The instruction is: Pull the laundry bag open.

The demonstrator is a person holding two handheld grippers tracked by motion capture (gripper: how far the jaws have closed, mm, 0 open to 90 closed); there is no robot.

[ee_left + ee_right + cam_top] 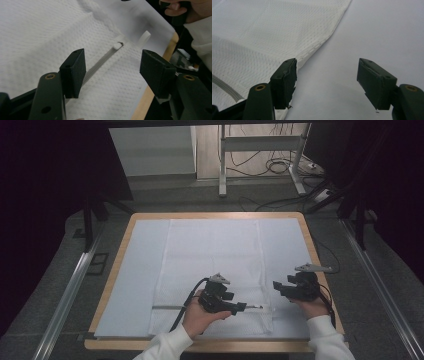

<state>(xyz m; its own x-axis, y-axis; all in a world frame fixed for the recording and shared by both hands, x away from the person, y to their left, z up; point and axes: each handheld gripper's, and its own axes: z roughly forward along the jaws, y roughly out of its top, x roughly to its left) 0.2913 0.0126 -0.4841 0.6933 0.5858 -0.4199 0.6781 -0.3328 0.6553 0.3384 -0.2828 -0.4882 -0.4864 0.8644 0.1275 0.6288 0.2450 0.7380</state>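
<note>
White mesh bag (212, 270) spread flat on the pale sheet (135, 270) covering the counter (320, 265), zipper (100, 63) running along its near edge. Left claw (245, 307) at 6 o'clock of the bag, spread wide over the zipper's slider (117, 45), gripping nothing. Right claw (276, 286) at 4 o'clock, spread wide too, hovering at the bag's right edge.

No lettering, label, brand, number or sign can be read on anything here.
</note>
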